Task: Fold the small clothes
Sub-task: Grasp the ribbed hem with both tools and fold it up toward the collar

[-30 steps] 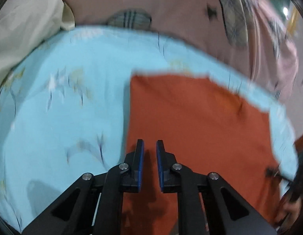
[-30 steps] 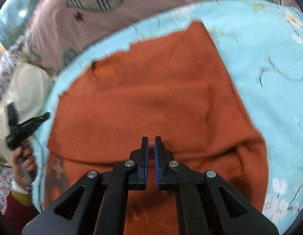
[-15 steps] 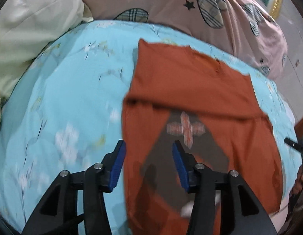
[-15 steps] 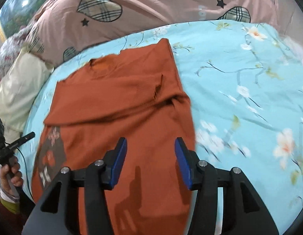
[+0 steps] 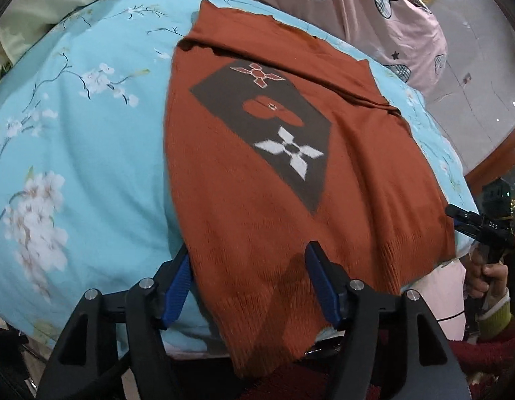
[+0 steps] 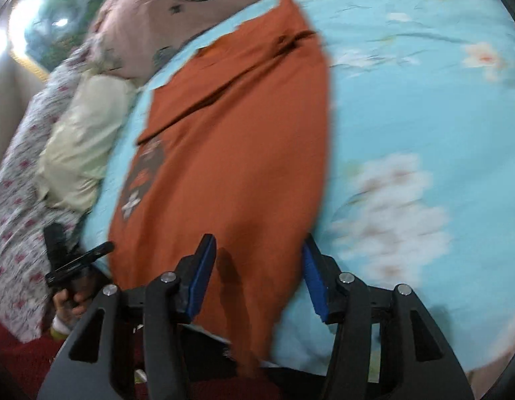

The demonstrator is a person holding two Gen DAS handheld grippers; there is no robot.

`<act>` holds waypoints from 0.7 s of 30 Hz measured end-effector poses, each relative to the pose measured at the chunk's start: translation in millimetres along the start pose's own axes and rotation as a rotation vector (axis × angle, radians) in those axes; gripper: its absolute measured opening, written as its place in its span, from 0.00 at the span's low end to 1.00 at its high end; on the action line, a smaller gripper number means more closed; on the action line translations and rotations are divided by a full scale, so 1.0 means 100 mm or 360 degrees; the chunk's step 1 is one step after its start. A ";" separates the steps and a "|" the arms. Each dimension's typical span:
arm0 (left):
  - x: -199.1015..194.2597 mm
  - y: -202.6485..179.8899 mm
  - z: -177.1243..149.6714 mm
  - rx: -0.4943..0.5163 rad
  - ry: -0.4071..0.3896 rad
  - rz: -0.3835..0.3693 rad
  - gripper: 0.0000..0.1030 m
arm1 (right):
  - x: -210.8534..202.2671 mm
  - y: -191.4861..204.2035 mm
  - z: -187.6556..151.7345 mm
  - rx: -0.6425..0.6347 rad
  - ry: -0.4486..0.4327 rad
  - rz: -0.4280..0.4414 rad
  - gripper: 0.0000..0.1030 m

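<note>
Left wrist view: my left tool (image 5: 247,276) hangs released over the near hem of the rust-orange knitted sweater with a brown patterned panel (image 5: 290,173), lying lengthwise away from me on the light-blue floral bedspread (image 5: 74,126).

Right wrist view: my right tool (image 6: 257,266) is released, straddling the sweater's right hem edge; I judge both equally near.

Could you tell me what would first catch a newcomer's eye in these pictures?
The rust-orange sweater dominates, spread on the light blue floral bedspread, its hem hanging over the near edge. A brown patch with a white star motif marks its middle. Both grippers, left gripper and right gripper, hover open at the hem.
</note>
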State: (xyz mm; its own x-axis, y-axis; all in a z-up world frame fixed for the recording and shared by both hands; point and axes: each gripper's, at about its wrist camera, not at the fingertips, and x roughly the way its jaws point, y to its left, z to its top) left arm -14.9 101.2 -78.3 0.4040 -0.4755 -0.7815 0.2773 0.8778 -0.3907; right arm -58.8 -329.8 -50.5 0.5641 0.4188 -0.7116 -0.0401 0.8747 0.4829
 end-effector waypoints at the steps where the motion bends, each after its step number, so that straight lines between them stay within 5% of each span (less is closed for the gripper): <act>1: -0.02 0.01 -0.02 -0.0005 0.0000 -0.0021 0.63 | 0.04 0.05 -0.02 -0.0022 0.0008 0.0031 0.52; 2: -0.04 0.01 -0.04 -0.0014 0.0003 -0.0047 0.62 | 0.07 0.10 -0.04 -0.0053 0.0020 0.0056 0.47; 4: -0.07 0.05 -0.08 -0.0045 0.0012 -0.0111 0.60 | 0.12 0.14 -0.09 -0.0095 0.0055 0.0034 0.17; 5: -0.07 0.07 -0.09 -0.0052 0.0014 -0.0120 0.55 | 0.12 0.11 -0.11 -0.0083 0.0075 0.0038 0.10; 11: -0.06 0.10 -0.14 -0.0031 0.0033 -0.0121 0.35 | -0.26 -0.23 -0.26 0.0093 -0.0107 0.0115 0.09; 13: -0.06 0.14 -0.14 -0.0048 0.0030 -0.0132 0.25 | -0.31 -0.31 -0.28 0.0130 -0.0124 0.0143 0.09; 14: -0.05 0.16 -0.14 -0.0064 0.0035 -0.0147 0.10 | -0.30 -0.31 -0.28 0.0135 -0.0117 0.0145 0.08; 21: -0.29 0.29 -0.15 -0.0244 -0.0103 -0.0250 0.06 | -0.37 -0.22 -0.21 0.0085 -0.0114 0.0171 0.08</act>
State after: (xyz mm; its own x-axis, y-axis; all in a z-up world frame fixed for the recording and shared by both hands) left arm -31.7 141.1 -73.7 0.4230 -0.6054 -0.6742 0.2073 0.7890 -0.5784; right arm -95.6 -359.8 -45.8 0.6165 0.4893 -0.6169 -0.0606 0.8107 0.5823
